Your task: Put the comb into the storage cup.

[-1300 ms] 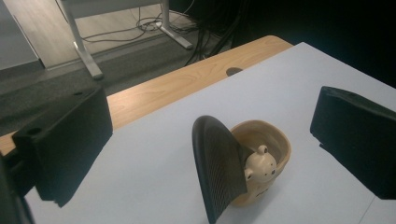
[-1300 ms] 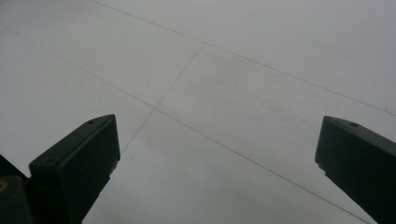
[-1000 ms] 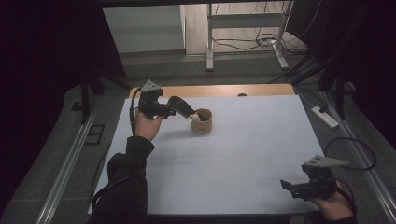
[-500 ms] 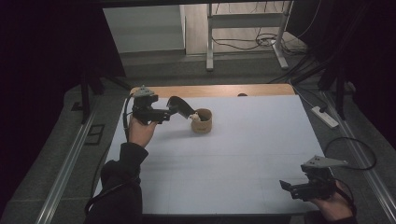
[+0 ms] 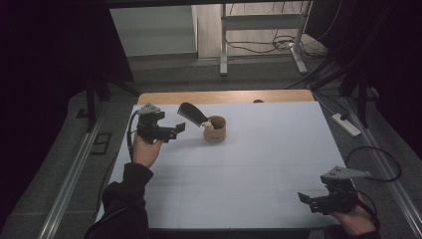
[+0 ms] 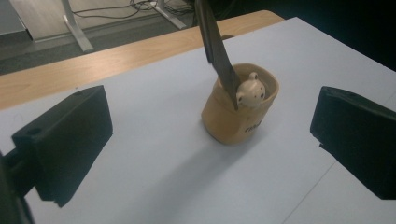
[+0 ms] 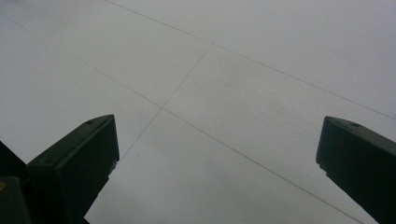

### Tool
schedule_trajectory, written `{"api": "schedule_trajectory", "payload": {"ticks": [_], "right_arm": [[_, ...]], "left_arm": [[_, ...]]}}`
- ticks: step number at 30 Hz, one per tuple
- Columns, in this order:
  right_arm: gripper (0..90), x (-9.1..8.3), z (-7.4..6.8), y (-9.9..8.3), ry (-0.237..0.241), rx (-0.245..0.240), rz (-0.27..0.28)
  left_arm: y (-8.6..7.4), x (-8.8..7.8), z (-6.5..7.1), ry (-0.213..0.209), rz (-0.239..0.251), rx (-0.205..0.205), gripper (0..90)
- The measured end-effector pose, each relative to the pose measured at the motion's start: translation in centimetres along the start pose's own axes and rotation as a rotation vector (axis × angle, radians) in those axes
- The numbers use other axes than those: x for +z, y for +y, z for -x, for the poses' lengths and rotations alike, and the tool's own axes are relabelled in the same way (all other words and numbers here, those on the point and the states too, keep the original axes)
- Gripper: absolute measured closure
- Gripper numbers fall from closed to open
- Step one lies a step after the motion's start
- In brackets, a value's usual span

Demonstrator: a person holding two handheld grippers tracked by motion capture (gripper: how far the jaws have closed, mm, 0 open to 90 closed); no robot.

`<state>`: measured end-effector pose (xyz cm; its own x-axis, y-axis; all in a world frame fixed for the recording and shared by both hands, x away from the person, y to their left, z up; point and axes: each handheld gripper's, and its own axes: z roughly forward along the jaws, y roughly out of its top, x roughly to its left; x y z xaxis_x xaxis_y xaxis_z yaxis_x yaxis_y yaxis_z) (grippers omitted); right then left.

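Roughly at ten o'clock on the white tabletop [image 5: 259, 174], the left claw [image 5: 177, 128] hangs level just above the surface, jaws spread wide and holding nothing, pointed toward three o'clock at the cup [image 5: 215, 129]. The forearm comes up from the near edge in a dark sleeve, and the hand [image 5: 145, 149] grips the tool from below with the wrist fairly straight.

The cup stands near it, at about eleven o'clock on the tabletop, close to the far wooden edge. In the left gripper view it sits squarely between the two jaws but well ahead of them, with no contact. It looks like a small tan cup [image 6: 239, 114], light and probably stiff, though its slightly sagging side hints it may be soft; the picture is too dim to be sure. A dark flat tool [image 6: 217, 44], perhaps a comb or a spatula, leans out of it toward the left claw, beside a little bear figure [image 6: 249, 93]. That leaning tool makes the load top-heavy, so a grasp low on the cup's wall, across its width, seems safest; a squeeze at the rim could tip it.

Down at five o'clock, the right claw [image 5: 309, 198] rests low by the near edge, jaws likewise wide apart and empty, aimed toward nine o'clock across bare tabletop.
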<state>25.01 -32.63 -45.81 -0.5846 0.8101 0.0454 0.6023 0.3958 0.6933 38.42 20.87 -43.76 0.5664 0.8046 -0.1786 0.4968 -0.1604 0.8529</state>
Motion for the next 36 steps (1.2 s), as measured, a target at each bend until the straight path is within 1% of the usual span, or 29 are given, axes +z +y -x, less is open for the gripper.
{"api": "schedule_trajectory", "payload": {"ticks": [5,7,14,20,23,28,32,36], "right_arm": [[0.0,0.0,0.1,0.0,0.002,0.01,0.004],[0.0,0.0,0.1,0.0,0.004,0.013,0.005],[0.0,0.0,0.0,0.0,0.0,0.003,0.003],[0.0,-0.1,0.0,0.0,-0.004,-0.001,0.006],[0.0,-0.1,0.0,0.0,-0.004,0.002,0.011],[0.0,-0.1,0.0,0.0,0.002,0.002,0.013],[0.0,-0.2,0.0,0.0,-0.001,0.006,0.014],[0.0,-0.1,0.0,0.0,-0.004,0.0,0.013]], "left_arm": [[-1.1,0.1,0.0,-0.006,-0.006,-0.017,0.0],[-1.3,0.0,0.0,-0.007,-0.011,-0.016,0.0],[-1.6,-0.4,0.4,-0.021,-0.011,-0.015,0.0],[-2.0,-0.6,0.6,-0.027,-0.025,-0.017,0.0],[-2.2,-0.7,0.7,-0.027,-0.036,-0.018,0.0],[-2.3,-1.1,0.9,-0.028,-0.037,-0.024,0.0],[-2.5,-1.5,1.0,-0.027,-0.038,-0.033,0.0],[-2.6,-2.0,1.0,-0.024,-0.039,-0.035,0.0]]}}
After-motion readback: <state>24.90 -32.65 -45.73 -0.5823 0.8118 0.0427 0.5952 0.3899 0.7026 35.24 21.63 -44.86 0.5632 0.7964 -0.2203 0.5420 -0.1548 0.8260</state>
